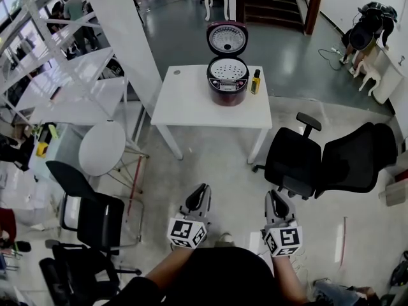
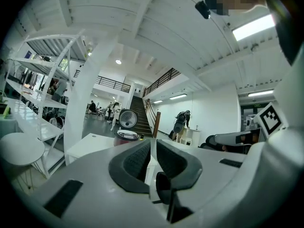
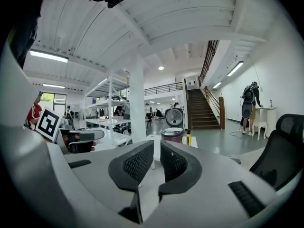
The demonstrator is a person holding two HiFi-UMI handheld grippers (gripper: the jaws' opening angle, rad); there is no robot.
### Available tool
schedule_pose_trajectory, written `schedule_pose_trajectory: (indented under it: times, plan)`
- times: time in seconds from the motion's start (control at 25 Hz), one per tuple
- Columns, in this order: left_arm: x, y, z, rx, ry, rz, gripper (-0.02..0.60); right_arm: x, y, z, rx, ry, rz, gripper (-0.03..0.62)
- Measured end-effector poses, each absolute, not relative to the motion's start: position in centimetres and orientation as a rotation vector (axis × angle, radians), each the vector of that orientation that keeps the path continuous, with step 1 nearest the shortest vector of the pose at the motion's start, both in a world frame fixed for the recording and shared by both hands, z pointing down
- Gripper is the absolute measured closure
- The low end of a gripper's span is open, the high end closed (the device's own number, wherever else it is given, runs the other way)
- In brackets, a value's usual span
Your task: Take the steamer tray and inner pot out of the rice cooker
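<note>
Head view shows the rice cooker (image 1: pixel 227 81) open on the white table (image 1: pixel 191 104), well apart from the person. The steamer tray (image 1: pixel 228 69) sits inside and hides the inner pot. The left gripper (image 1: pixel 203 191) and right gripper (image 1: pixel 275 199) are both pressed together and empty, so I judge that nothing is done yet.

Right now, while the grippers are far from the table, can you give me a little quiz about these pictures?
1. True or false: the lid of the rice cooker stands open.
2. What stands on the table right beside the rice cooker? A) a yellow bottle B) a cup C) a spoon
3. Are the left gripper and the right gripper open or shut?

Key: 1 true. 2 A. 3 both shut, holding nothing.
</note>
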State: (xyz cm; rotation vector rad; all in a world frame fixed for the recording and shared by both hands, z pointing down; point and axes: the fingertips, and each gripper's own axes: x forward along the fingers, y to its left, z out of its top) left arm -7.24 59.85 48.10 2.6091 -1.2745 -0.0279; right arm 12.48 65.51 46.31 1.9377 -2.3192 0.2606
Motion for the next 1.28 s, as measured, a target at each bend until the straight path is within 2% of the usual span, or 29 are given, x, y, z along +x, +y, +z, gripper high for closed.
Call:
schedule_pose_trajectory:
  times: [0.04,0.12,0.2,0.44,0.84,1.28]
  plan:
    - [-7.5,59.8,48.2,2.601,-1.286,-0.023,0.551,12.7,65.6,46.6,1.935,-2.309,0.273,0.566]
    - [-7.7,59.6,48.8,2.583,-1.299,0.002,0.43,13.2,65.6,47.4,1.921,-2.277,0.309,0.425]
    - [-7.8,59.5,49.5,2.574,-1.297,0.034,0.356,13.5,65.7,48.1,1.901,-2.251,0.338,0.375]
    - [-8.1,60.1,50.3,2.569,-1.27,0.074,0.329,14.1,65.7,48.5,1.89,-2.25,0.37,0.356]
    - [-9.0,59.1,51.0,2.526,-1.333,0.12,0.328,15.3,65.0,50.0,1.882,-2.259,0.427,0.356]
    - [-6.7,49.1,52.5,2.549,-1.219,0.098,0.328,15.3,58.0,51.2,1.942,-2.177,0.449,0.358]
